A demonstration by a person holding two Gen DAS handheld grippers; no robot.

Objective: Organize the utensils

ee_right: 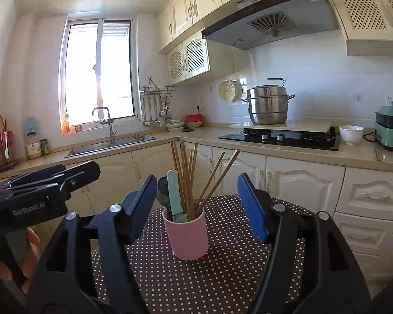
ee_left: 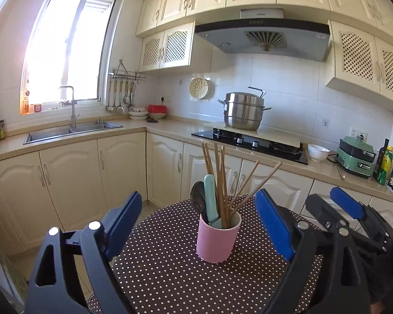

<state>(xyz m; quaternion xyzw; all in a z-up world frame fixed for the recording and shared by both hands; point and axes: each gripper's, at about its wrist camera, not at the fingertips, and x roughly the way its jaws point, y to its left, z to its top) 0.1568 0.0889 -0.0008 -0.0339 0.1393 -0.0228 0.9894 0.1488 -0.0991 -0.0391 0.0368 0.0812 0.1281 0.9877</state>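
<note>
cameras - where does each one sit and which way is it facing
Left wrist: sits on the left tool, looking along its open fingers over the pink cup toward the kitchen counter; the right tool shows at right.
Right wrist: sits on the right tool, facing the same way, fingers open; the left tool and a hand show at left.
Shared: the cup of chopsticks, the dotted tablecloth, sink, stove and steel pot.
</note>
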